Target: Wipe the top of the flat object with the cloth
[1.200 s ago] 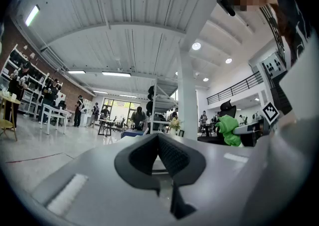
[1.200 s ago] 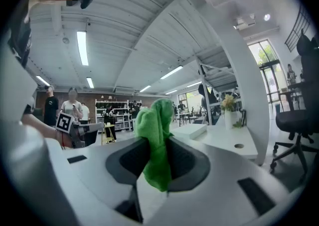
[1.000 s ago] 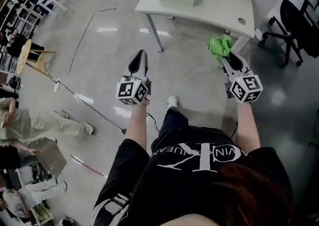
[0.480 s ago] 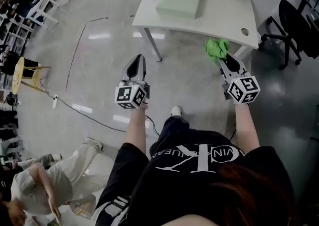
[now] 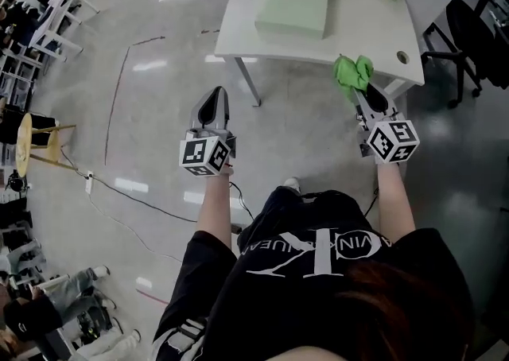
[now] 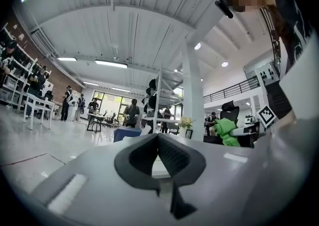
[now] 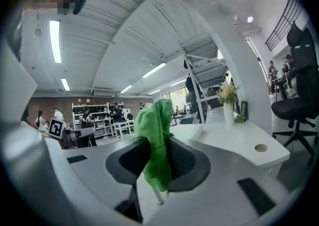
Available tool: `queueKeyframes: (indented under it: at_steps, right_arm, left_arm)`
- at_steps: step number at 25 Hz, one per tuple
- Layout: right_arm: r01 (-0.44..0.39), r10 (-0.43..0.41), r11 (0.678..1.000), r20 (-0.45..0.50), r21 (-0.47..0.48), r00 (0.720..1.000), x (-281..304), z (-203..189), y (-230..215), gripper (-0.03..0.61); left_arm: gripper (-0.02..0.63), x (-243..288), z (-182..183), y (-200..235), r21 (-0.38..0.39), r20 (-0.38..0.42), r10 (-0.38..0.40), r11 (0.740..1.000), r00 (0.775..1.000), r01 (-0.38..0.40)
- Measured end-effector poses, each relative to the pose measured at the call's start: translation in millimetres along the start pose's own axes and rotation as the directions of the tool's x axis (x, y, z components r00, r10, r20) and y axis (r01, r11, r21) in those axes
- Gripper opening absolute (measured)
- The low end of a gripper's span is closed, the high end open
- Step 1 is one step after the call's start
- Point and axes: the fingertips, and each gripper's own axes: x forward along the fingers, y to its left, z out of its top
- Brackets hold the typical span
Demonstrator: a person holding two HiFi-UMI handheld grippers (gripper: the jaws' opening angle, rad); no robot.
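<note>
Two grippers: held short of the white table [image 5: 362, 29], well apart from each other.
Left gripper [image 5: 213, 97]: jaws fully together, nothing between them.
Right gripper [image 5: 368, 94]: jaws clamped on the green cloth [image 5: 352, 71], which bunches above the tips by the table's near edge.
Markings: black-and-white square codes on each gripper's cube; white lettering on the black shirt [image 5: 318, 296], upside down, not readable in full.
Flat object [image 5: 294, 5]: pale green slab lying on the table, beyond both grippers, untouched.
</note>
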Motion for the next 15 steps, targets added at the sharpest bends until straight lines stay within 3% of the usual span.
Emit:
queueKeyframes:
  at_steps: [9,15]
  right_arm:
    - [0.027,-0.027,0.999,-0.010,0.019,1.000,46,0,-21,0.112]
    - [0.030,-0.030,0.999,0.001,0.042,1.000,101,1,-49,0.110]
  left_arm:
    - [0.012,45,-16,24,-0.021,-0.026,-0.031,0.999,0.999,0.030]
    - [0.012,95,-12,45,0.012,-0.022,-0.058,0.998,0.998,0.059]
